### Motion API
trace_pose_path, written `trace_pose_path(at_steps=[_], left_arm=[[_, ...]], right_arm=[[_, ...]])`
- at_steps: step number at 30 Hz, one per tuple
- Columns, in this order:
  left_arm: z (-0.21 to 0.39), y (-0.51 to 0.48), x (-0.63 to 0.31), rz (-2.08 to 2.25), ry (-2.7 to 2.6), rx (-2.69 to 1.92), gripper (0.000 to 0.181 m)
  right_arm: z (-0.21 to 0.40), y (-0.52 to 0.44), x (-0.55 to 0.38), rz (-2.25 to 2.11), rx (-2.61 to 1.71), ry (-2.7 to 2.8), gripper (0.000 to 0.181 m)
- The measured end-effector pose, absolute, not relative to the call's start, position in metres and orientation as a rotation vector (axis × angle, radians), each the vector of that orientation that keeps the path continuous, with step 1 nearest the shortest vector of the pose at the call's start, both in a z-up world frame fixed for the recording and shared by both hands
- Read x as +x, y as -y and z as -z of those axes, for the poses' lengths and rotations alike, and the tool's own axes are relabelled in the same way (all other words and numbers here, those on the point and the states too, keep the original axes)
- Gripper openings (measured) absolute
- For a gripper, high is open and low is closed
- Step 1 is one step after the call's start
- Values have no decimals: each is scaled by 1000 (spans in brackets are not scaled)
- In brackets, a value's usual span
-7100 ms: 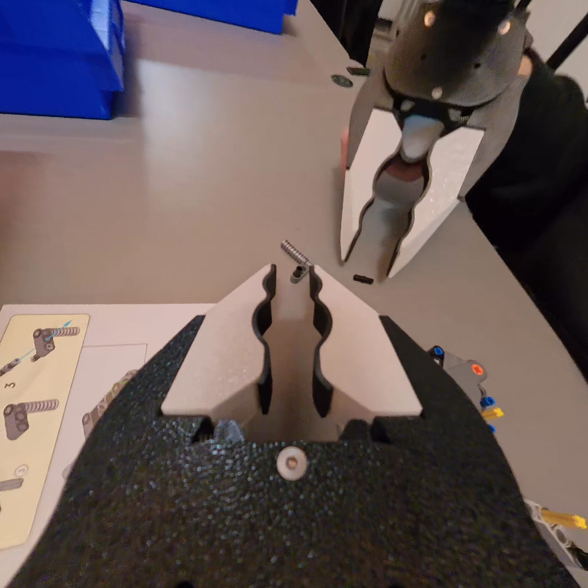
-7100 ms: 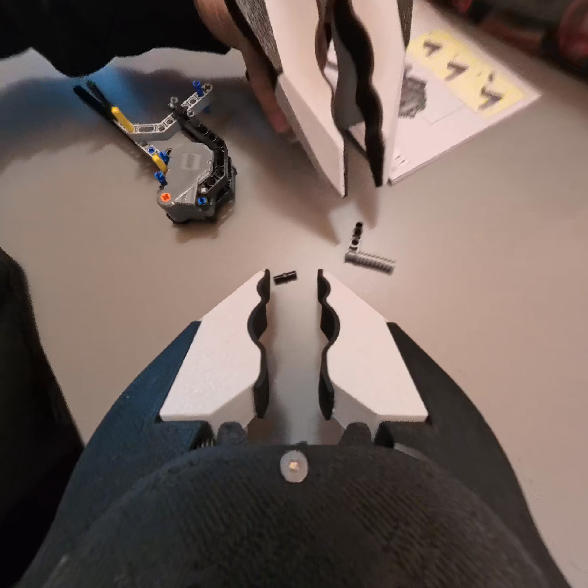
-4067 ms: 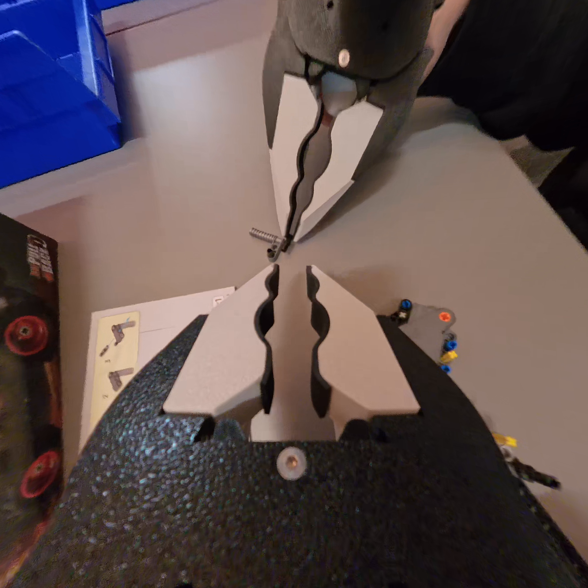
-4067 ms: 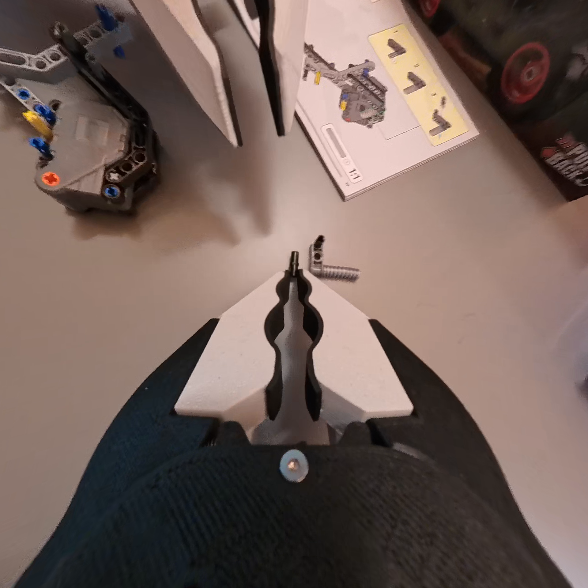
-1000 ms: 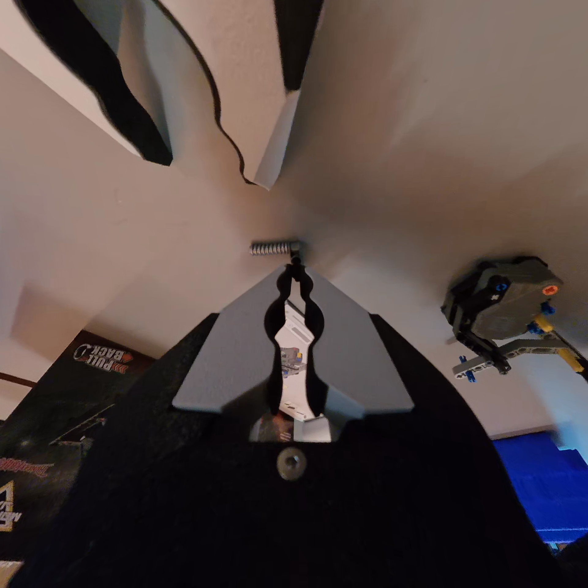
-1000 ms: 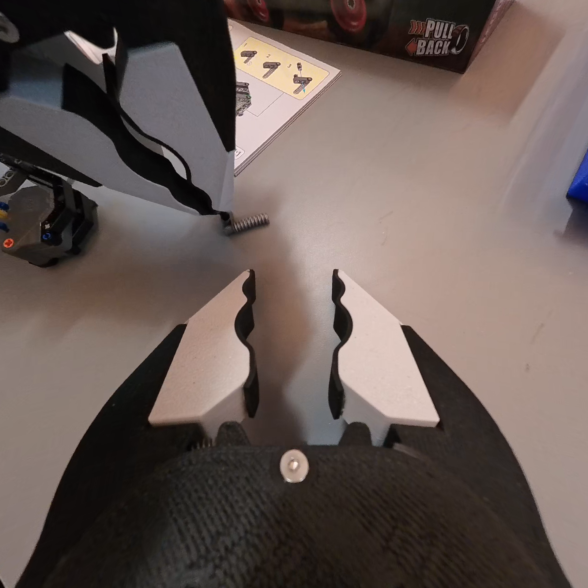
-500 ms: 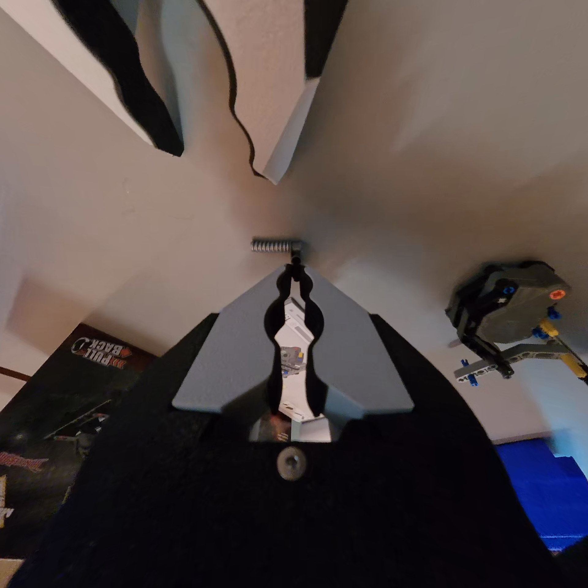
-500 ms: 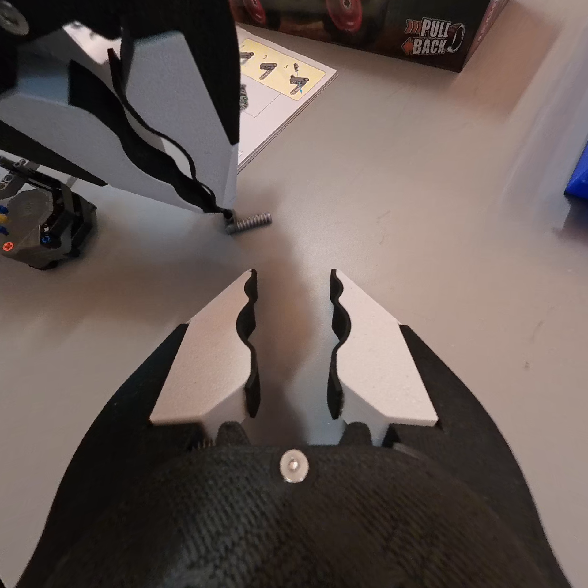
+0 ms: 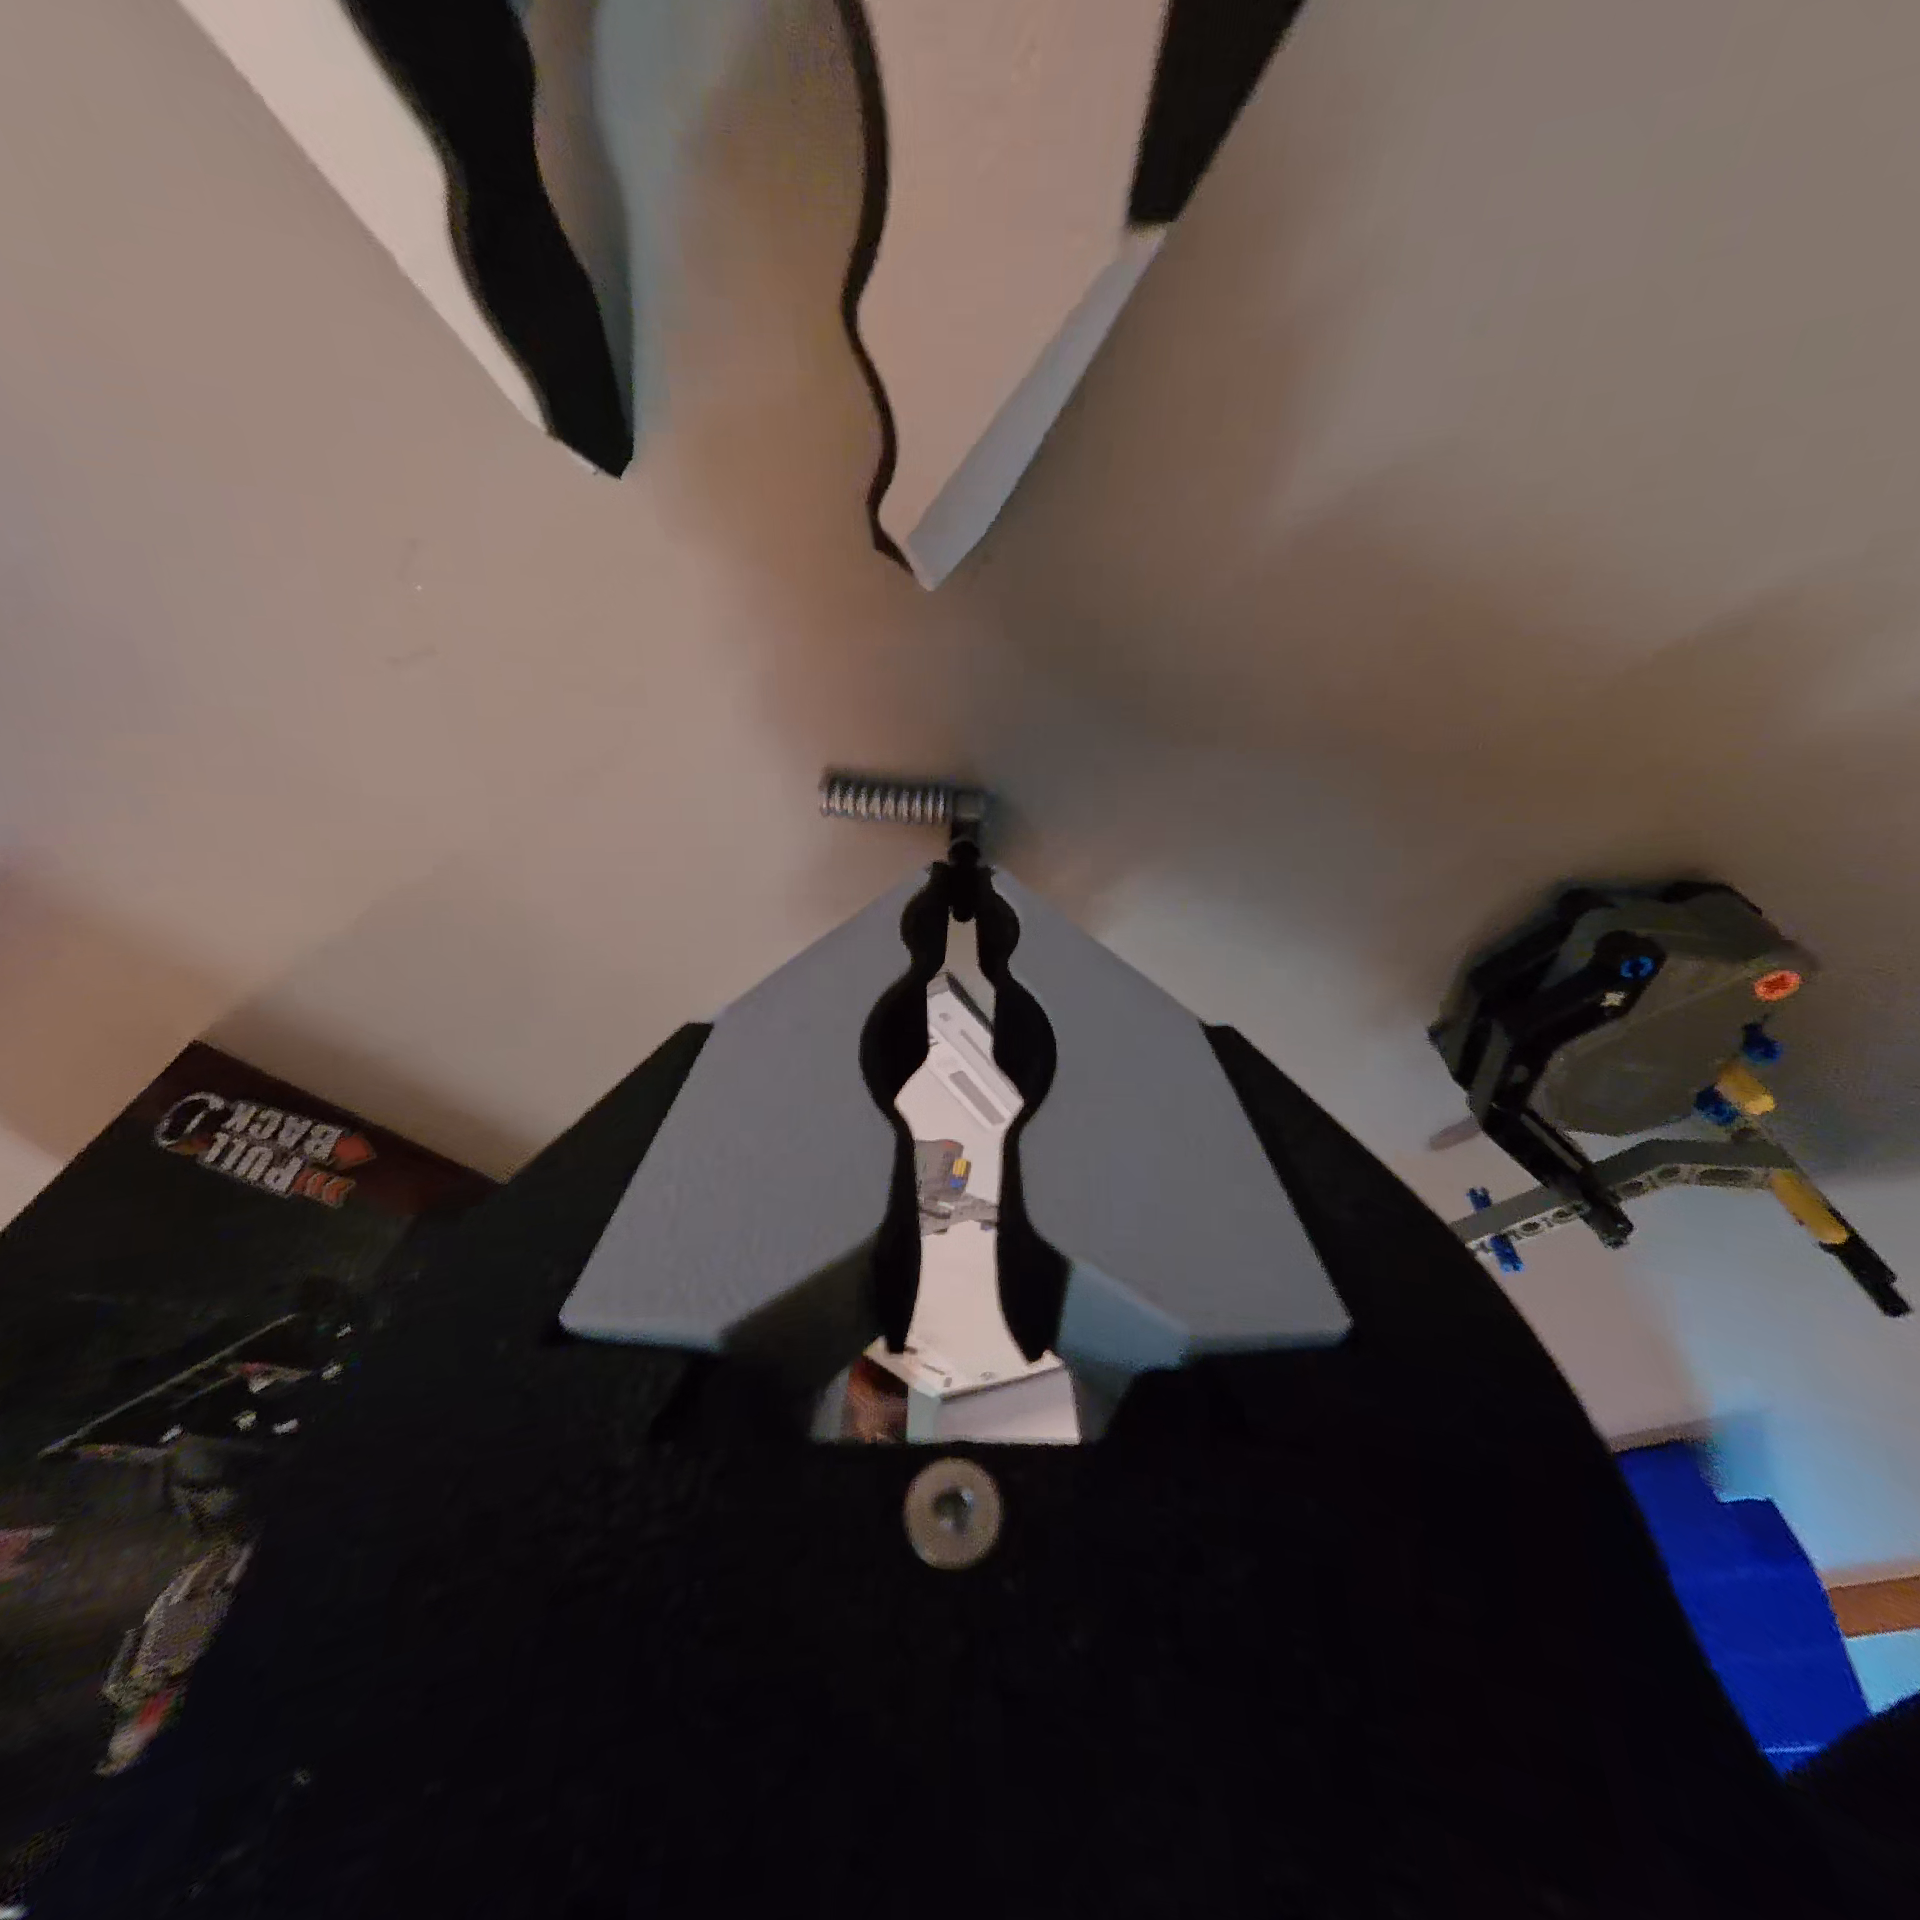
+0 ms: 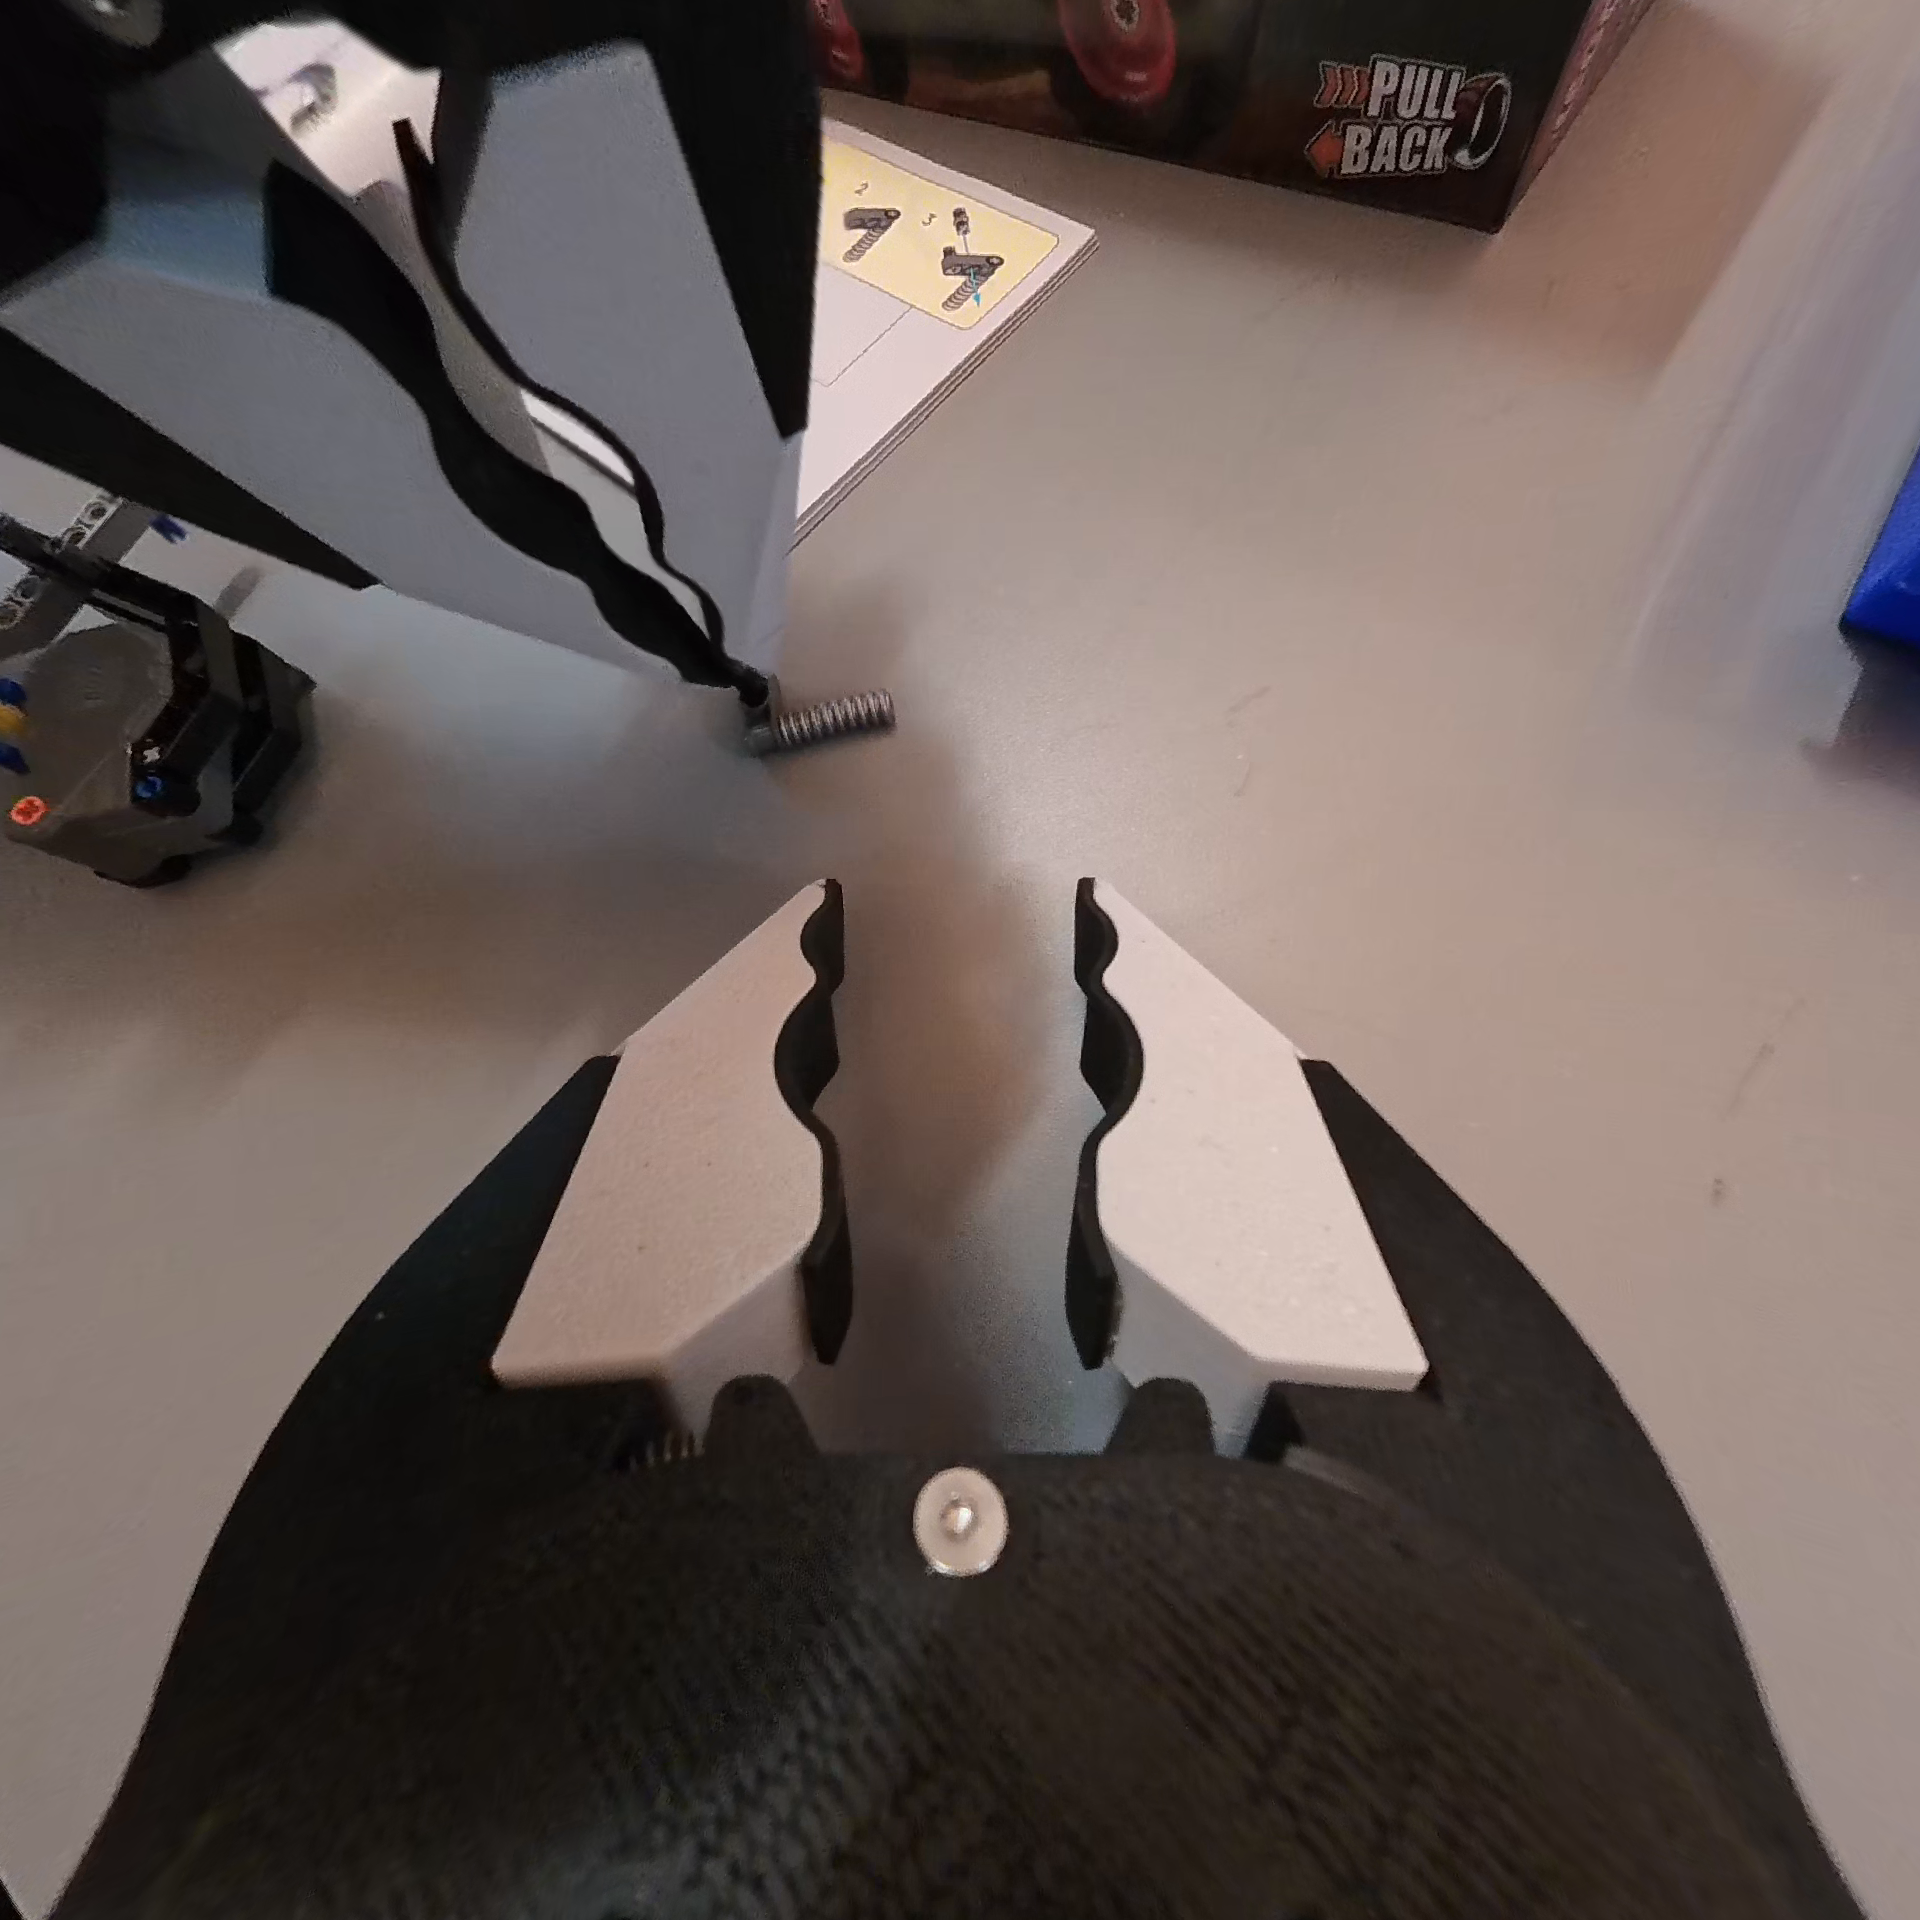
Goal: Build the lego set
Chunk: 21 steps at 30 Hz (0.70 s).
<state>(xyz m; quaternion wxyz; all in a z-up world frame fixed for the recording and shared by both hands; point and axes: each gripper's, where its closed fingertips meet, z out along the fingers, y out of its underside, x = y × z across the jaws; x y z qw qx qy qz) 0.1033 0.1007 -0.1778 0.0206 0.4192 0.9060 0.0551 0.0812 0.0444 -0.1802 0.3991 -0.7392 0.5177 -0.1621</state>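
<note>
Gripping a black pin joined to the grey worm-gear piece, left gripper is clamped; right gripper is apart above the table.

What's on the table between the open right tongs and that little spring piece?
Nothing: bare grey table separates the right tongs from the spring piece, seen in the right wrist view.

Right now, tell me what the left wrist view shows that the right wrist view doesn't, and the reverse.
Only the left wrist view: white booklet pages seen between its gripper's fingers.

Only the right wrist view: the yellow step panel on the instruction booklet.

Both: the small grey piece with the ribbed grey rod, the grey motor assembly, and the dark box.
</note>
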Motion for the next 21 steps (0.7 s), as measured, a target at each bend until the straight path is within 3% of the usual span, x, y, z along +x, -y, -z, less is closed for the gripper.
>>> trace_pose_path(at_steps=[21], left_arm=[[179, -96, 105, -224, -2676, 1293, 2]], right_arm=[[179, -46, 80, 379, -1861, -1301, 38]])
